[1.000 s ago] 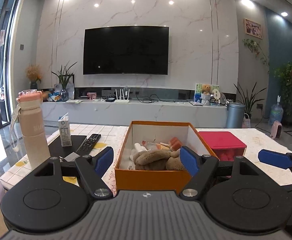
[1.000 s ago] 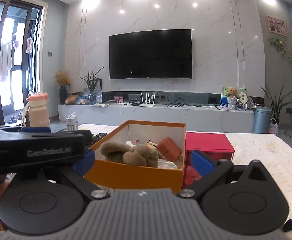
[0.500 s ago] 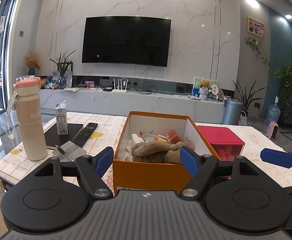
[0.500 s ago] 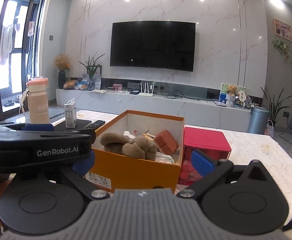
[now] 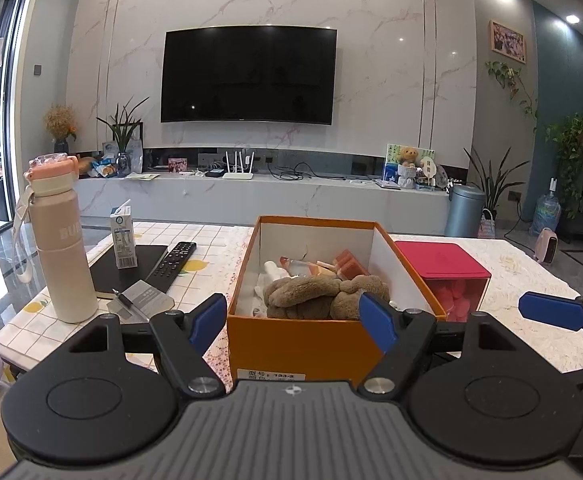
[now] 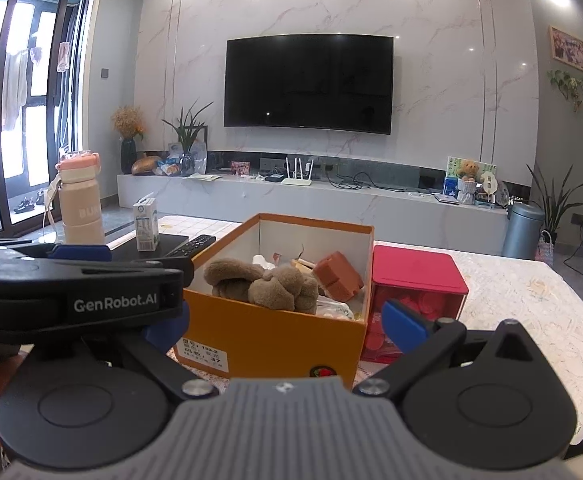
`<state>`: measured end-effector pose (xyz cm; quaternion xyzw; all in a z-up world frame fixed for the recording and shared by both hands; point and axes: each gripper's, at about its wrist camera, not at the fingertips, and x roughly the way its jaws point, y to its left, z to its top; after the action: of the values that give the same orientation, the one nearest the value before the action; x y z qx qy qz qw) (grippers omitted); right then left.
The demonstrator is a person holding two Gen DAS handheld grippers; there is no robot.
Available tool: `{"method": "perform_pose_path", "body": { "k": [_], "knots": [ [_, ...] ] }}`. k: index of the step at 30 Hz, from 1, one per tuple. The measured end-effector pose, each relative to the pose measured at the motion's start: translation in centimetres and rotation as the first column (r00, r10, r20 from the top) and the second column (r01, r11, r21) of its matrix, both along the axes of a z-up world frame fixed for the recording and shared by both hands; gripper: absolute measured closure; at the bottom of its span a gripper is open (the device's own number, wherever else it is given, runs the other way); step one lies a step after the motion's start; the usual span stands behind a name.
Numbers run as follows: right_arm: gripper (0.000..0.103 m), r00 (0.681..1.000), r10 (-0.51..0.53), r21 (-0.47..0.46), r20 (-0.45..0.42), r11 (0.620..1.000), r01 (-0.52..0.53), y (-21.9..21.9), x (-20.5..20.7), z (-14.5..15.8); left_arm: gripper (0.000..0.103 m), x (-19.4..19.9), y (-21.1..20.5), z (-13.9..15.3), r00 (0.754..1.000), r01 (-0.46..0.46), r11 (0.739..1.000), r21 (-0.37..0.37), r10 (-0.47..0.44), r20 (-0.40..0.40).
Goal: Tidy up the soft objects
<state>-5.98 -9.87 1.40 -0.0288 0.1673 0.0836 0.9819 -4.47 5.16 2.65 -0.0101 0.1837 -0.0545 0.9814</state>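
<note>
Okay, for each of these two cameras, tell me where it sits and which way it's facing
Left wrist: on the left gripper, facing the orange box and TV wall; its open blue fingers show, the right gripper's finger at right.
Right wrist: on the right gripper, same facing; the left gripper crosses its left side.
Shared: box, brown plush toy, red container.

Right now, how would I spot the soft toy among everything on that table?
Find the open orange box in the middle of the table, left of the red-lidded container. The brown plush toy lies inside, the only furry thing there.
</note>
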Motion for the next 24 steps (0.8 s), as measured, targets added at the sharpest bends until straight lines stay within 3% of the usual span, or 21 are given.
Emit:
{"method": "perform_pose_path", "body": {
  "k": [24],
  "knots": [
    [0.003, 1.0, -0.005, -0.004, -0.029, 1.0, 0.005, 0.17, 0.12, -0.24, 0.014, 0.36, -0.12, 0.02, 1.0, -0.003, 1.0, 0.009, 0.003, -0.022]
  ]
}}
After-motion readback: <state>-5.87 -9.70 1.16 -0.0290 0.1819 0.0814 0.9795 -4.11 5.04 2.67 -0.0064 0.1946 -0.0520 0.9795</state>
